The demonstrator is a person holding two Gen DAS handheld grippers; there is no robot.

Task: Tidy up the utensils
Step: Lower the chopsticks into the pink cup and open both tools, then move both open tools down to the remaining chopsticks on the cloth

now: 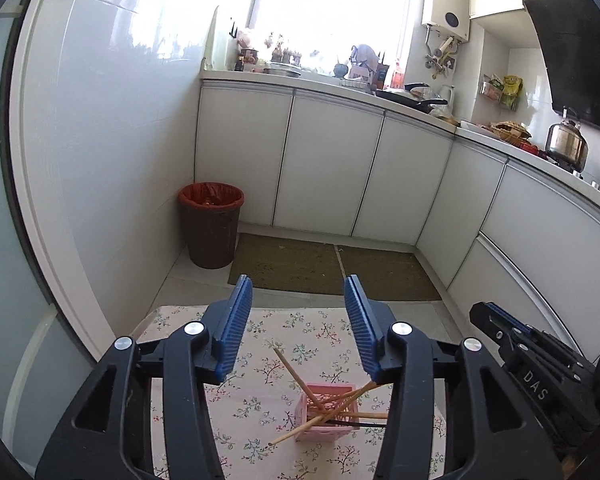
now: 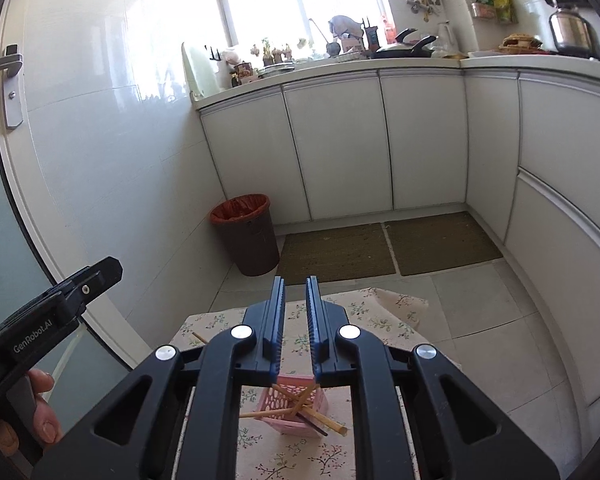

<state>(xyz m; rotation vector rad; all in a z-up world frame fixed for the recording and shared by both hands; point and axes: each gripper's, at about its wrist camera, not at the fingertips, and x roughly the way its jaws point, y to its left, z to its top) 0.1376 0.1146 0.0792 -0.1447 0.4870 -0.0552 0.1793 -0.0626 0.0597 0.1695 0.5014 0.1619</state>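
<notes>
The chopsticks [image 1: 328,396] lean crisscrossed in the pink basket [image 1: 324,420] on the bench [image 1: 260,400]. The left claw [image 1: 298,320] gapes wide and empty; the right claw [image 2: 295,316] is narrow, empty. Lift away gently, avoiding the splayed tips.

Brown bin [image 1: 212,226] by white cabinets [image 1: 332,164] — two green mats [image 1: 288,264].

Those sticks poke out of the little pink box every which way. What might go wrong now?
The chopsticks lean crisscrossed in the pink basket, some far over its rim, so a nudge from either gripper might flick one out. The basket looks light and could tip on the floral cloth, which may slide.
</notes>
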